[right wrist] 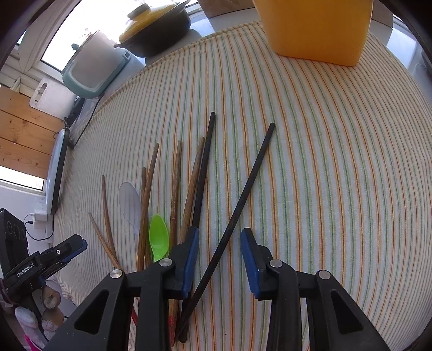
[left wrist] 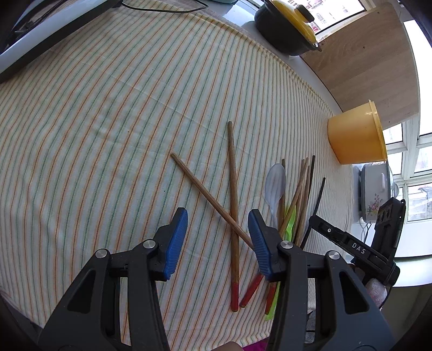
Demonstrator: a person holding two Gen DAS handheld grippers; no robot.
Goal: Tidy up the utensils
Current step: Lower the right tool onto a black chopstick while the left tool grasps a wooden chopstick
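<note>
Two red-tipped wooden chopsticks lie crossed on the striped cloth. My left gripper is open above their crossing, holding nothing. To the right lies a pile: a clear spoon, a green spoon, several wooden chopsticks and two black chopsticks. My right gripper is open, with one black chopstick running between its blue pads. The orange tub stands beyond the pile; in the right wrist view it is at the top.
A black pot with a yellow lid and a rice cooker stand at the table's far edge. A flat pale appliance with a cable lies on the left. The striped cloth covers the table.
</note>
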